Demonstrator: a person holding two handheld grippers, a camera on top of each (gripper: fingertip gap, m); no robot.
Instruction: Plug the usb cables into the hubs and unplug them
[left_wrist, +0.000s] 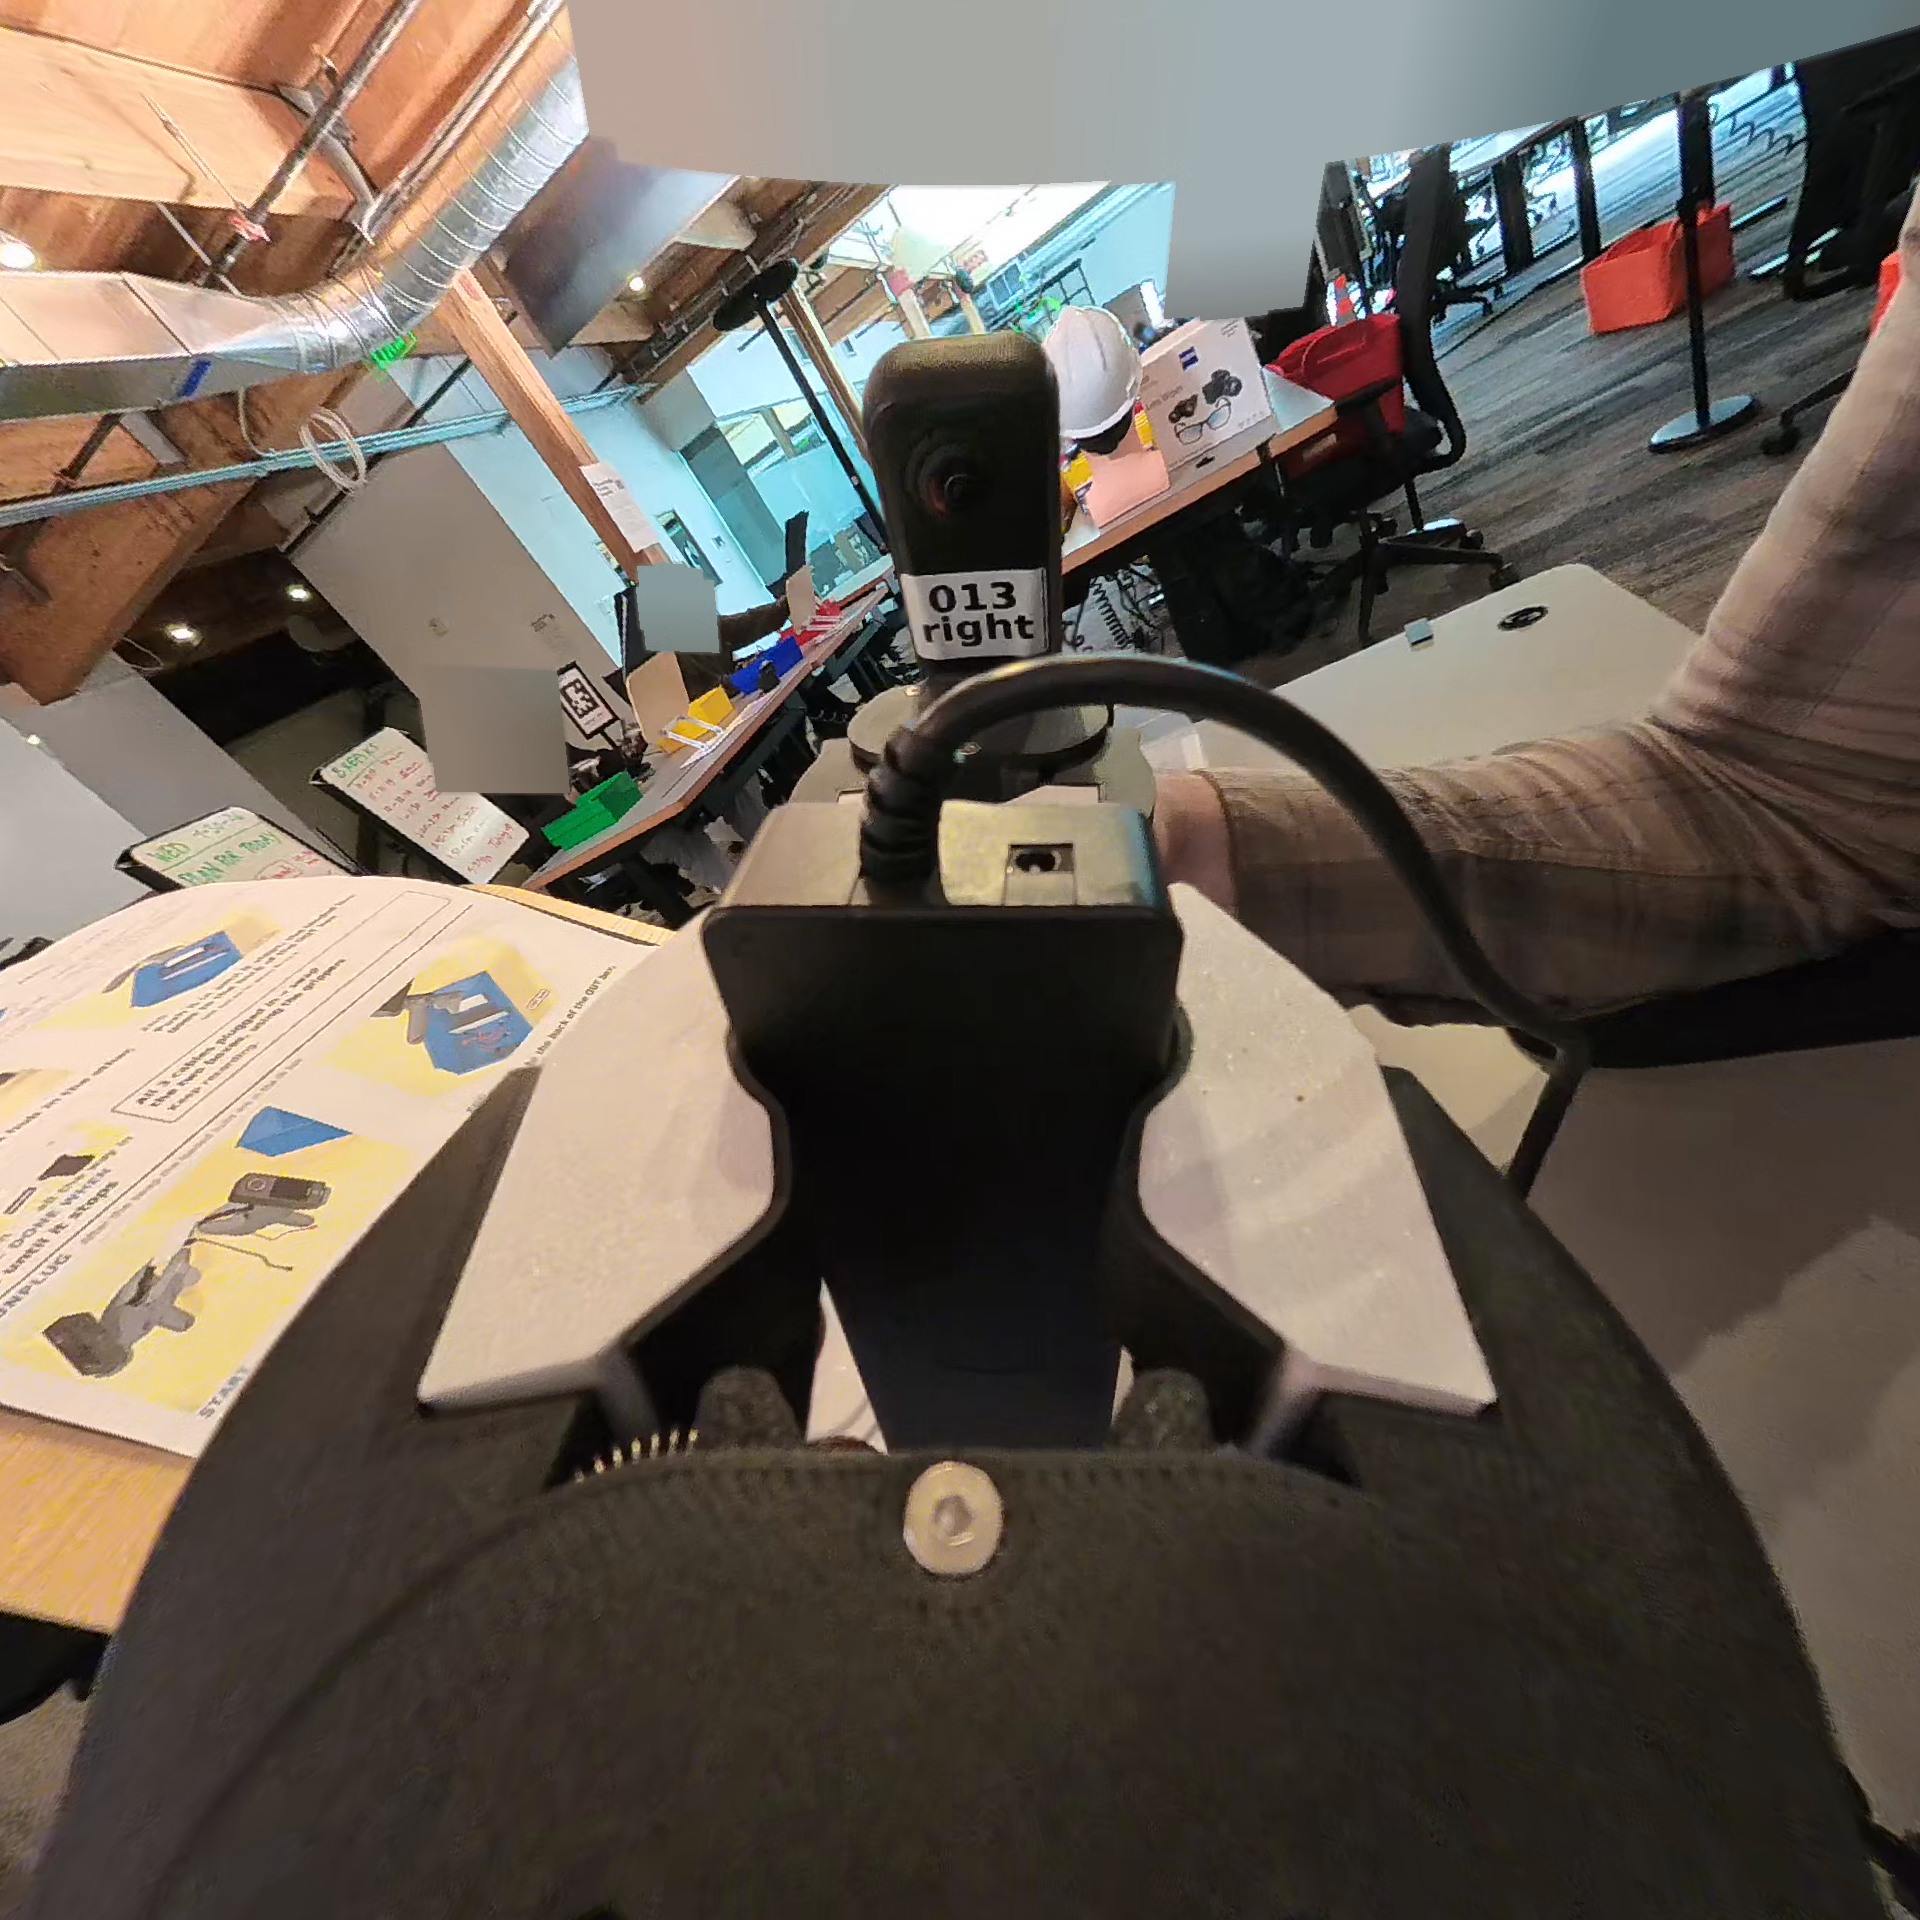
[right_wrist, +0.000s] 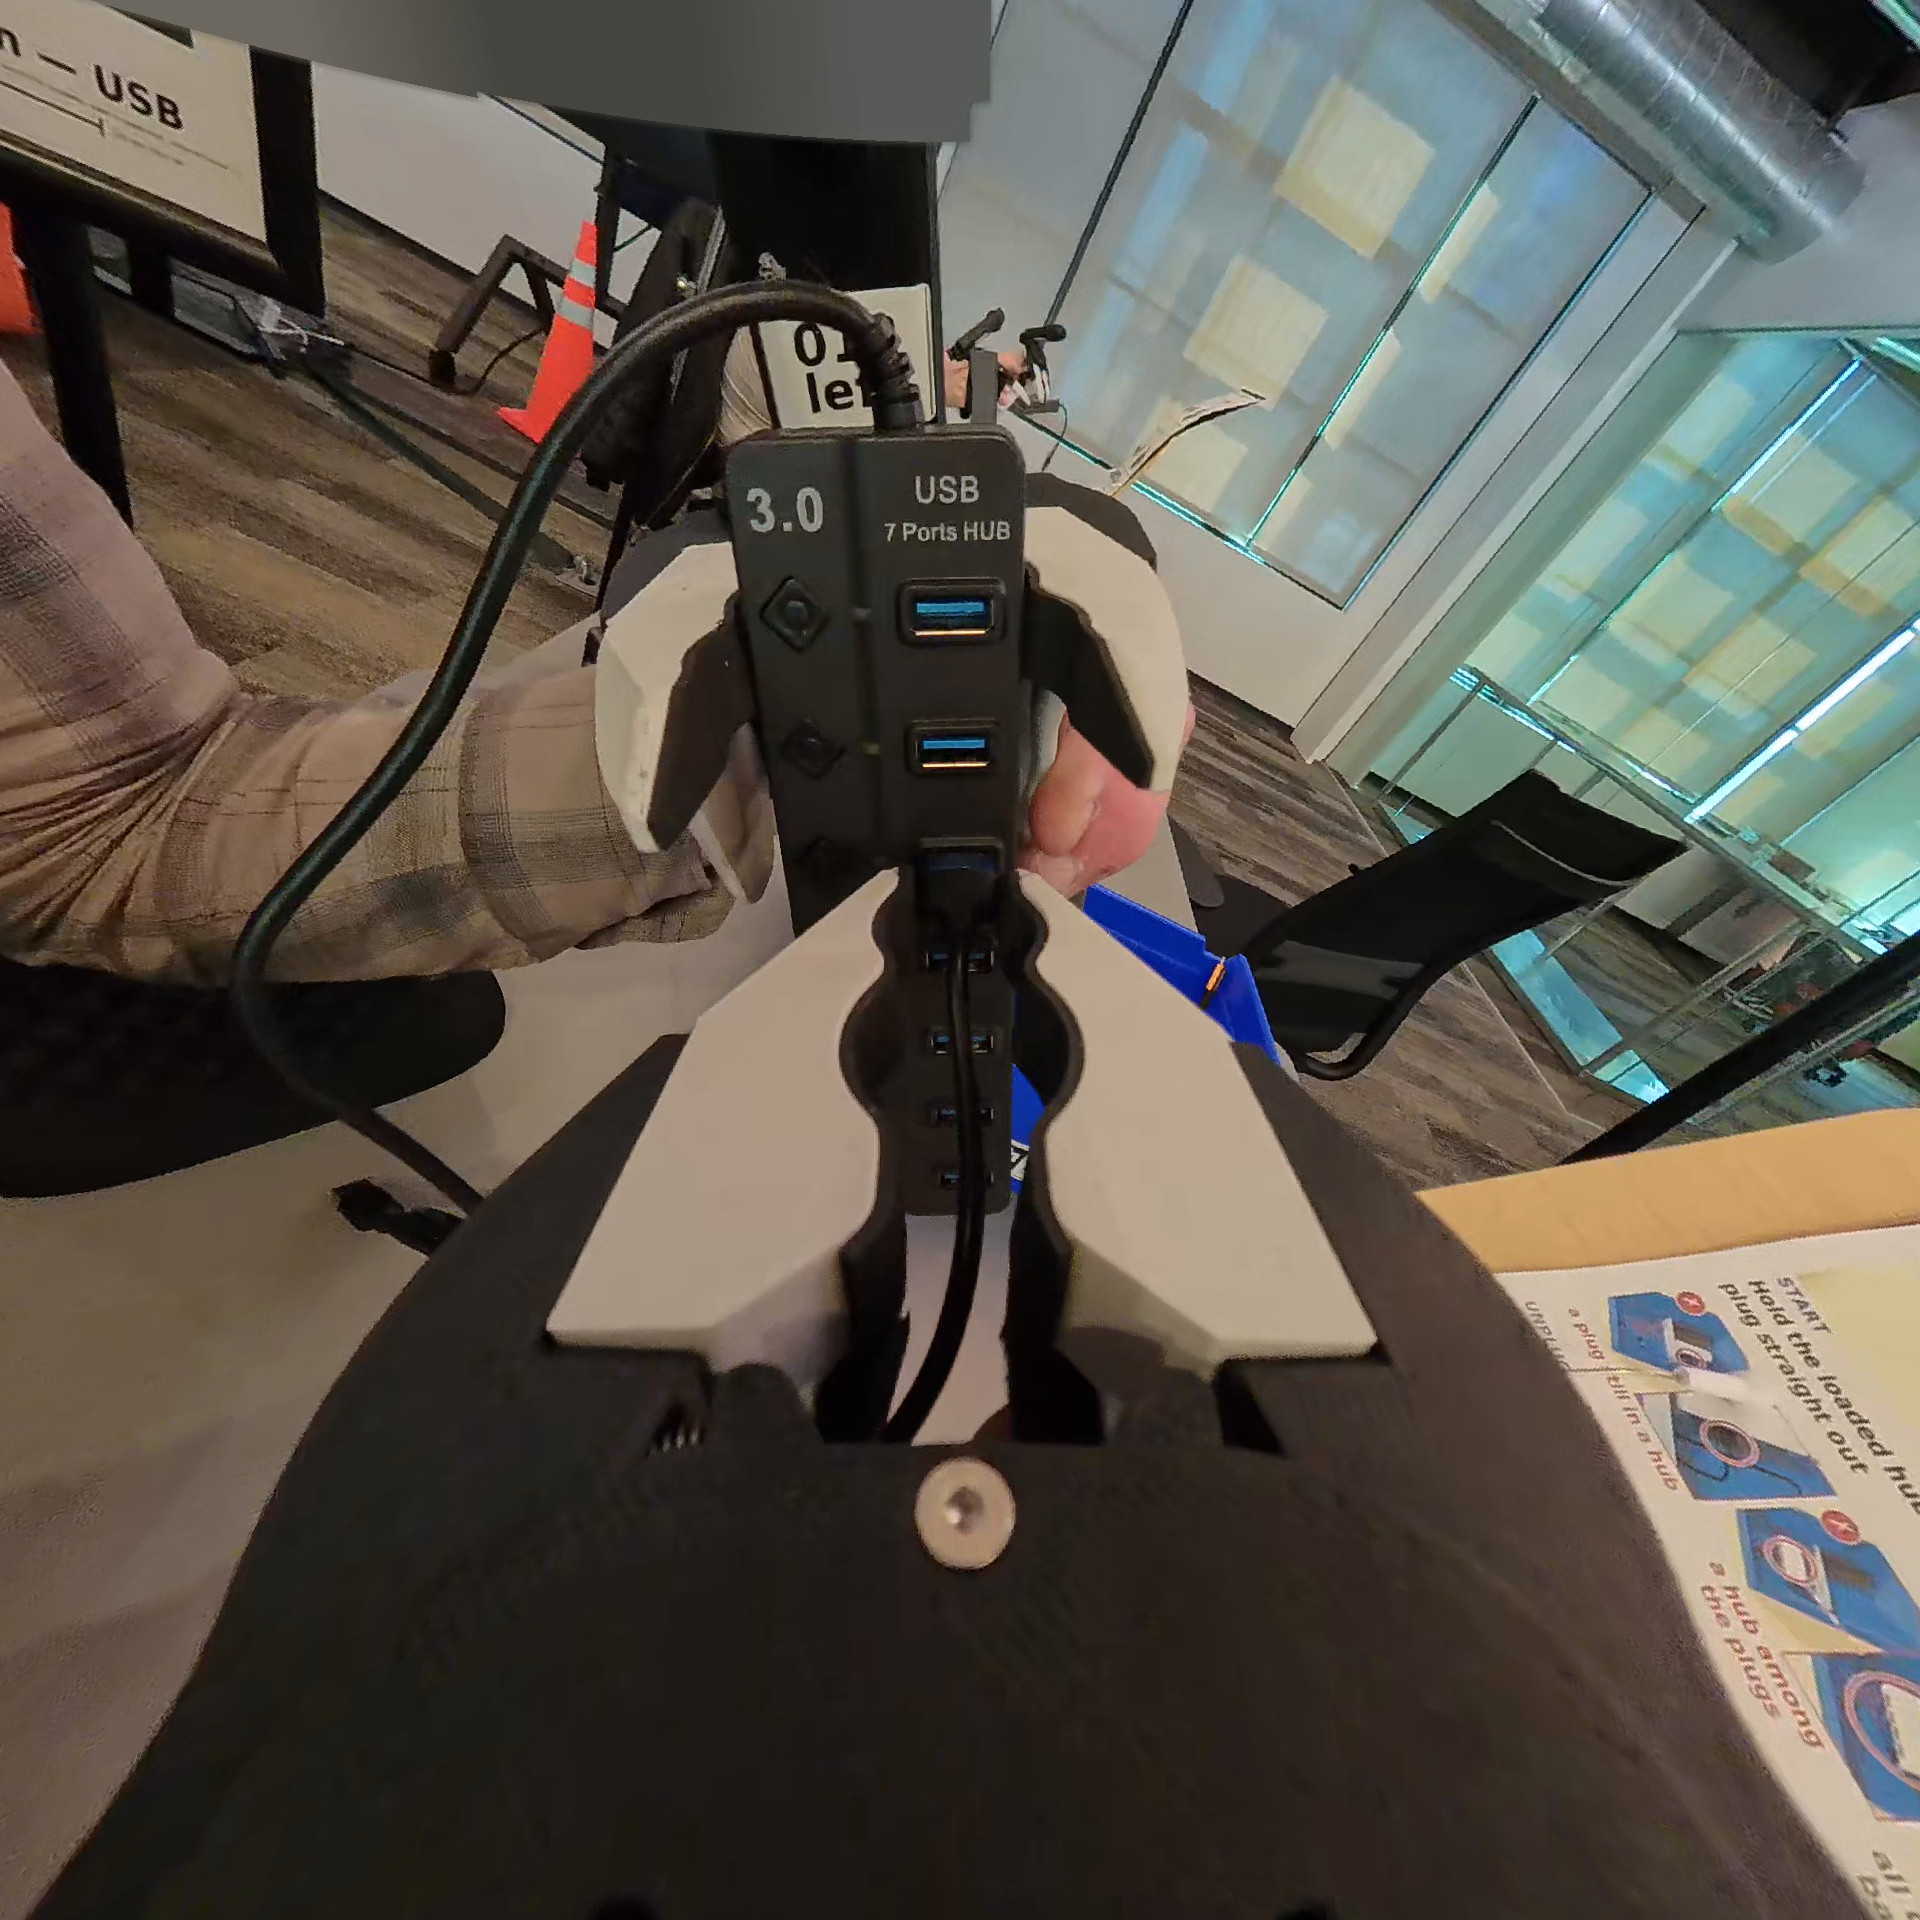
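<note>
- The step in hand is judged to be the joining or parting of one plug and one port; which of the two it is cannot be told.
- The black hub is held upright in the air by the left gripper, whose white fingers are closed on its two long sides, as is seen in the right wrist view.
- In the left wrist view only the plain back of the hub is shown, clamped between the near fingers.
- The right gripper is closed around the black plug, and the thin cable is led back between its fingers.
- The plug is seen at the third port from the top; the two blue ports above it are free.
- How deep the plug sits cannot be told, because it is hidden by the fingertips.
- For the next move, a straight line along the port is called for, while the hub is kept steady.
</note>
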